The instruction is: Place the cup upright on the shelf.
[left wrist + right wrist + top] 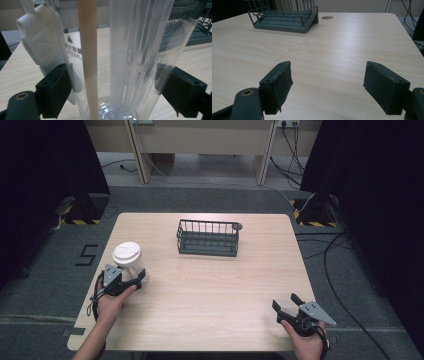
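Left tool (131,279) clamped on clear bottle (128,261), straw (88,57) visible up close, right tool (289,306) spread empty.

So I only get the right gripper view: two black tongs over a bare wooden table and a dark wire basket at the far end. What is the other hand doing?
Observer: The left tongs are closed around a clear plastic cup with a white lid, near the table's left edge.
Operator: Is anything inside that cup?
Observer: The left gripper view shows a pale straw standing up in it and a clear tube-like insert beside the straw.
Operator: And the basket, has it got anything in it?
Observer: From the high view the wire basket looks empty, and it sits at the far middle of the table, apart from the cup.
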Available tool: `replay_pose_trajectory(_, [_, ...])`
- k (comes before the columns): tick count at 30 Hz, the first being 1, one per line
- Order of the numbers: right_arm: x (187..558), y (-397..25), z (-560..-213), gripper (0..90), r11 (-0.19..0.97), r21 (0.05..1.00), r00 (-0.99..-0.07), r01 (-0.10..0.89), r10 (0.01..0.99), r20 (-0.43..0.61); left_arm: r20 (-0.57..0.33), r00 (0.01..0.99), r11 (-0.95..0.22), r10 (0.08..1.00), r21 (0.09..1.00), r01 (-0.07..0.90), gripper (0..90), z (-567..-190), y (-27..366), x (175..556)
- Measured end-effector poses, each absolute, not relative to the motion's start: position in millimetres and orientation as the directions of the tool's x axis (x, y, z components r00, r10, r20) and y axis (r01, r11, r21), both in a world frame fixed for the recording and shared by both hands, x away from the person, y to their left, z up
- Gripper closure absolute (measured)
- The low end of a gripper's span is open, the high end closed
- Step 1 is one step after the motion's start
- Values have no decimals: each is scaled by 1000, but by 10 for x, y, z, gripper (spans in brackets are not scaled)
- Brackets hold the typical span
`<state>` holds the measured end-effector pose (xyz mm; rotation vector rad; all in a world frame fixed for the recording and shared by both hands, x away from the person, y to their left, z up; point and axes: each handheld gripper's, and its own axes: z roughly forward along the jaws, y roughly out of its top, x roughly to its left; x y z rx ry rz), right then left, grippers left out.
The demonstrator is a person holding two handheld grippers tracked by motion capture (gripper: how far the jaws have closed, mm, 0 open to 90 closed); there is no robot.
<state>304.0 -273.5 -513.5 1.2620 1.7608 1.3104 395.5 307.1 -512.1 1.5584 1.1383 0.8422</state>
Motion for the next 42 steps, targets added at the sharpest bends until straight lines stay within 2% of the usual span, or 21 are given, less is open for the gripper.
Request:
replay_pose_trajectory(19, [3048,-2735,-5135,240,55,938,-367,343,927,80,-31,334,-59,942,965,255,176,-5110,3052,3956])
replay_pose_trajectory(42, [3051,-2744,-5135,243,51,938,-365,343,927,83,-2,375,-84,927,973,213,177,-4865,2918,3935])
